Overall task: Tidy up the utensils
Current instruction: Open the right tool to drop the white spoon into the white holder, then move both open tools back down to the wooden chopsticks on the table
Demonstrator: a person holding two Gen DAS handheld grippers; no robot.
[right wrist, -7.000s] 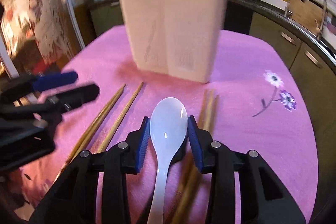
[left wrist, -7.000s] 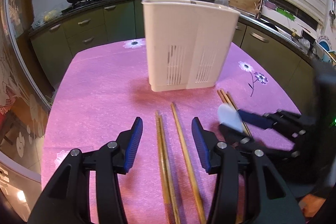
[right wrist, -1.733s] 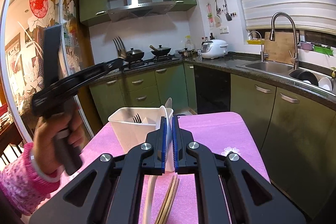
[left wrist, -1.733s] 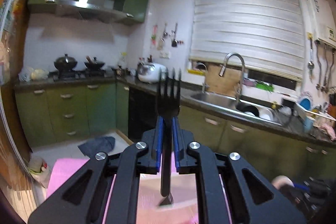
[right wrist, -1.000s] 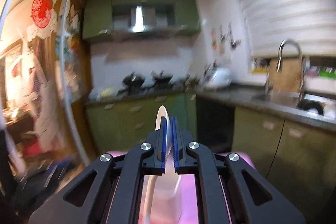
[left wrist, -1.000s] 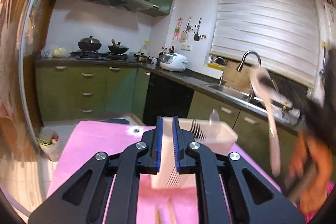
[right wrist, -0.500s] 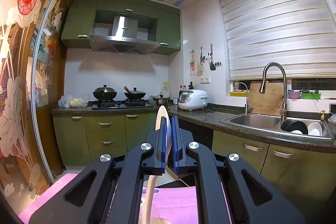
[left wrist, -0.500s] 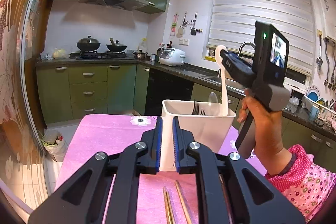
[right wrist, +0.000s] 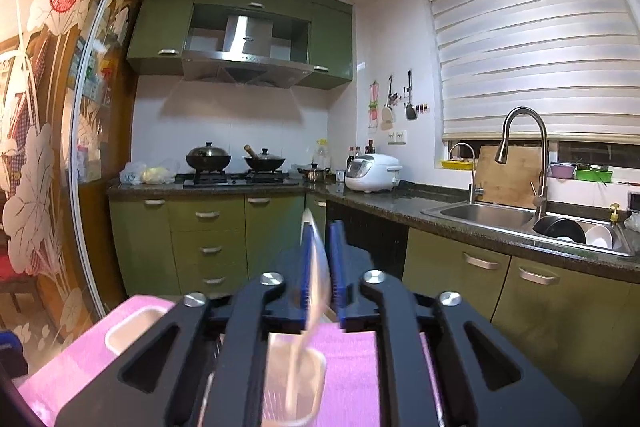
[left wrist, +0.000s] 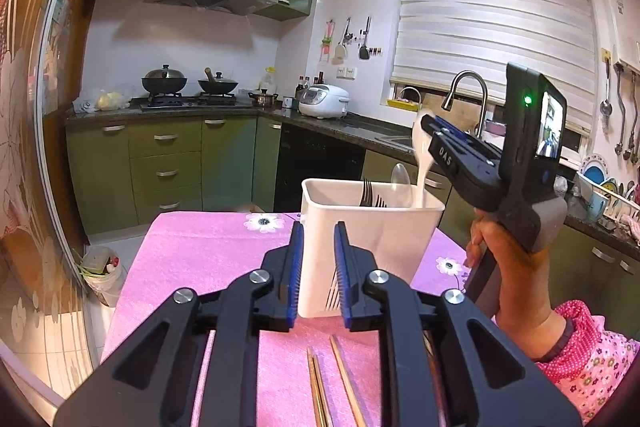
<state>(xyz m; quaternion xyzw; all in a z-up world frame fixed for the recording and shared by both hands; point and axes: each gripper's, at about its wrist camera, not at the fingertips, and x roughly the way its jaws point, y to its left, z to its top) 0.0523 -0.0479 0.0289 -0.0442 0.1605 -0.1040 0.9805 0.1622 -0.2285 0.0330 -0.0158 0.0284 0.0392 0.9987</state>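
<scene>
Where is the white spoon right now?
In the left wrist view the white spoon stands at right of centre, bowl up between the fingers of the right gripper, whose jaws are opening; its handle dips into the white utensil holder beside the forks.

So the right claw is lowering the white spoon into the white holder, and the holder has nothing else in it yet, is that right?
Not quite. The right claw, its jaws opening, does have the white spoon going into the white holder, but the holder is not otherwise empty: the left wrist view shows forks and a metal spoon already standing in it.
</scene>
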